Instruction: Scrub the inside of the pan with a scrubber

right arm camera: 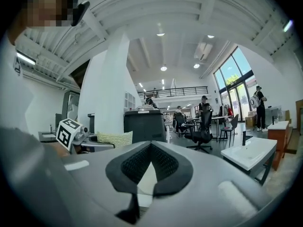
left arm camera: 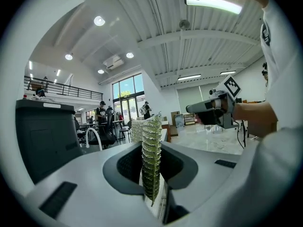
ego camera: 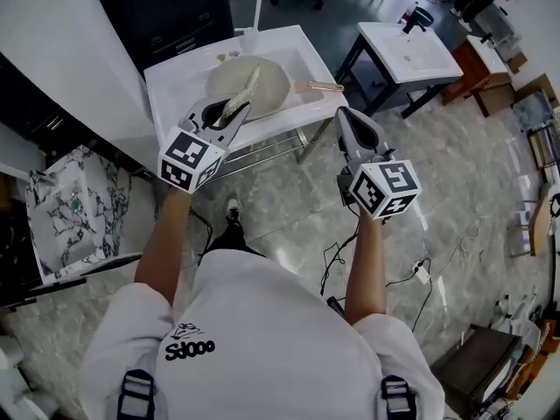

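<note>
Pan (ego camera: 273, 86) sits in the white sink (ego camera: 299, 38), handle to the right, just ahead of both grippers. Left gripper (ego camera: 229, 110) has its jaws clamped on the scrubber (left arm camera: 151, 160), edge-up and aimed at the pan. Right gripper (ego camera: 348, 121) hovers aside, jaws together and empty, likely free to steady the handle.

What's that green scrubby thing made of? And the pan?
The thin yellow-green scrubber, clamped in the left hand-held gripper, looks like woven scouring mesh: knobbly, slightly glinting. The round pale grey pan seems coated metal, matt inside; its tan handle may be wood.
</note>
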### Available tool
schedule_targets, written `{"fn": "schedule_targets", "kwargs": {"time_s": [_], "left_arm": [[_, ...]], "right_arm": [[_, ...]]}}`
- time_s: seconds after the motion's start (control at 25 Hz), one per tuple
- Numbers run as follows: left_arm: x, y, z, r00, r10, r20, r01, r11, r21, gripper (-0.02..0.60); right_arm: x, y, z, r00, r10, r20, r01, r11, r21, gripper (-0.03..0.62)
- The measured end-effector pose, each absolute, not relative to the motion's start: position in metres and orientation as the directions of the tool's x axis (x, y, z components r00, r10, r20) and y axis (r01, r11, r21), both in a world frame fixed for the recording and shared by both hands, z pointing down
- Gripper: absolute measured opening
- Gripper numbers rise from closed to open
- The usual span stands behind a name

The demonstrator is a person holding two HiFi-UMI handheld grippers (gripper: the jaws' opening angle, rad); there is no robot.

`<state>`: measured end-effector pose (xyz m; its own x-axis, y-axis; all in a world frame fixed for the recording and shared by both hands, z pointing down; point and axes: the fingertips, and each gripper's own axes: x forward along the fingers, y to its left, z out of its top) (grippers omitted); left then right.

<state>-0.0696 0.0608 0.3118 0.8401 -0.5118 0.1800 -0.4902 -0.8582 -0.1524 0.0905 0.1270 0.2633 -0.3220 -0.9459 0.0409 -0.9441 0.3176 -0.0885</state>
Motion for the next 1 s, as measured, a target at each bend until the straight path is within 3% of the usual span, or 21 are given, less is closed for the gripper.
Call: {"fn": "schedule_targets", "kwargs": {"time_s": [1.0], "left_arm": [[-0.064, -0.142, 0.331, 0.869, -0.447, 0.215, -0.437, -0.895, -0.092, 0.063]], "right_arm": [[0.084, -0.064, 0.281, -0.269, -0.959, 0.094, -0.962, 0.262, -0.077, 0.006]]}}
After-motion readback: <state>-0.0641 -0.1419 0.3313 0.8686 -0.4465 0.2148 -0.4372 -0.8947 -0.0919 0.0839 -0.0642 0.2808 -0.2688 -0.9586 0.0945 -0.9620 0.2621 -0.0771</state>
